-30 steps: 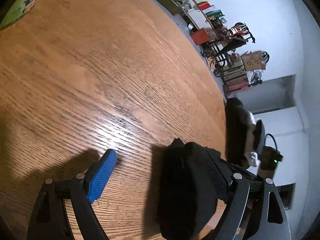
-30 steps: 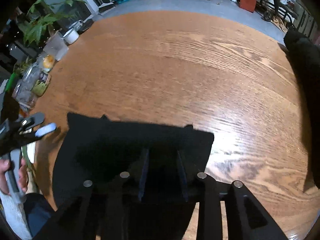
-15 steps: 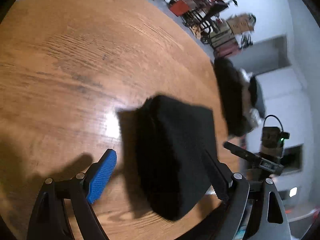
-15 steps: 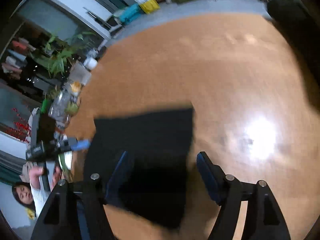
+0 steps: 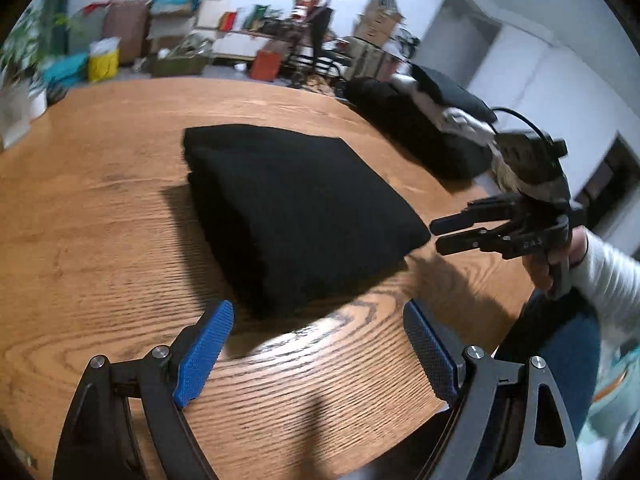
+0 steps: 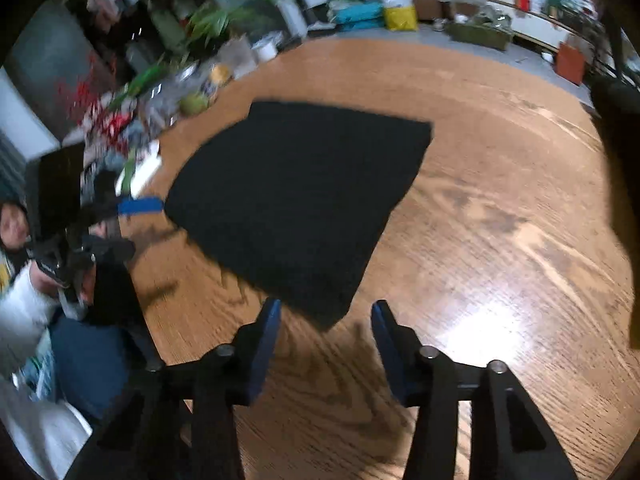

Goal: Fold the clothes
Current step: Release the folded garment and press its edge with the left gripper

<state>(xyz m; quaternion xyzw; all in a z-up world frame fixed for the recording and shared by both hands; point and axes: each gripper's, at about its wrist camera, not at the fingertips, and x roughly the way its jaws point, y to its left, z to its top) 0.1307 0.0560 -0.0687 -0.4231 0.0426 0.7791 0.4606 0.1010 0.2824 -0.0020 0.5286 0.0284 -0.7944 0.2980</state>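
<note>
A black garment [image 5: 296, 208] lies folded into a thick rectangle on the round wooden table [image 5: 100, 240]. My left gripper [image 5: 320, 344] hangs open just short of the garment's near edge, with bare wood between its blue pads [image 5: 208, 352]. In the left wrist view my right gripper [image 5: 452, 232] sits in a hand beside the garment's right corner. The right wrist view shows the same garment [image 6: 304, 200] flat and square. My right gripper [image 6: 326, 316] is closing there. The garment's near corner lies just ahead of its gap and the pads do not touch it.
A pile of dark and white clothes [image 5: 420, 120] rests at the table's far right edge. Bottles, plants and packets [image 6: 168, 92] crowd the far left rim. The person's white sleeve [image 5: 604, 276] and blue trousers [image 6: 88, 360] are at the near edge. Boxes and bags line the room behind.
Both grippers let go of the black garment and drew back from it. It now lies folded on the table. The right jaws opened wide, then narrowed.
</note>
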